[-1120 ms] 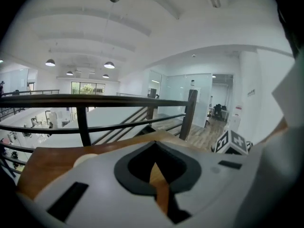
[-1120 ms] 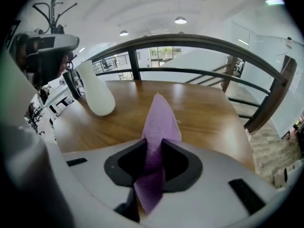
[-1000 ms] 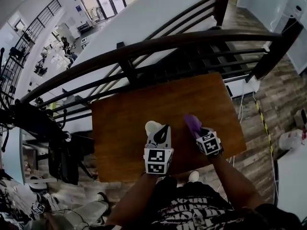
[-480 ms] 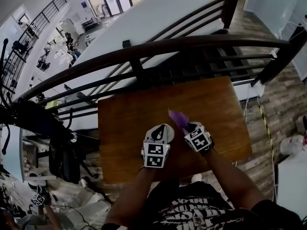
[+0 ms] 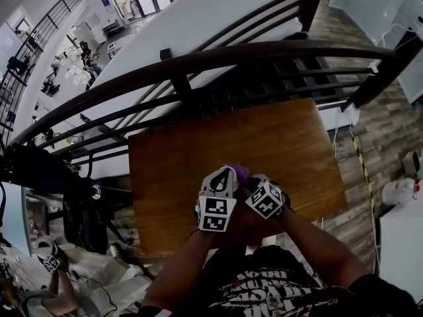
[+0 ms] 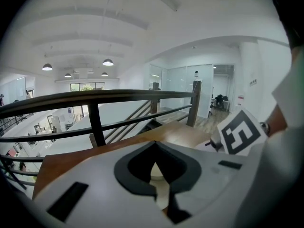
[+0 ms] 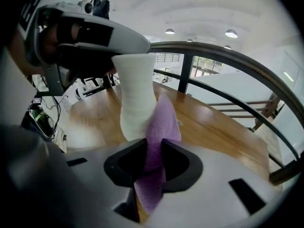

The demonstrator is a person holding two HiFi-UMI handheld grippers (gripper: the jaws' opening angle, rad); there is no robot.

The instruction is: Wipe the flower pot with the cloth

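The white flower pot (image 7: 135,96) stands upright on the wooden table (image 5: 165,170); in the head view my grippers hide it. My left gripper (image 5: 225,175) comes down on its top, shut on the pot's rim (image 6: 156,179), which shows cream between the jaws. My right gripper (image 7: 153,148) is shut on the purple cloth (image 7: 159,127). The cloth's free end lies against the pot's right side. In the head view the cloth (image 5: 238,172) peeks out between the two grippers, with the right gripper (image 5: 250,182) close beside the left one.
A dark railing (image 5: 198,65) runs along the table's far edge, with an open drop to the floor below behind it. The table's near edge lies just below my forearms. Bare wood (image 7: 218,127) stretches to the pot's right.
My right gripper has swung left with the cloth, up to the pot beside the left gripper. The left gripper has come down over the pot, whose top no longer shows.
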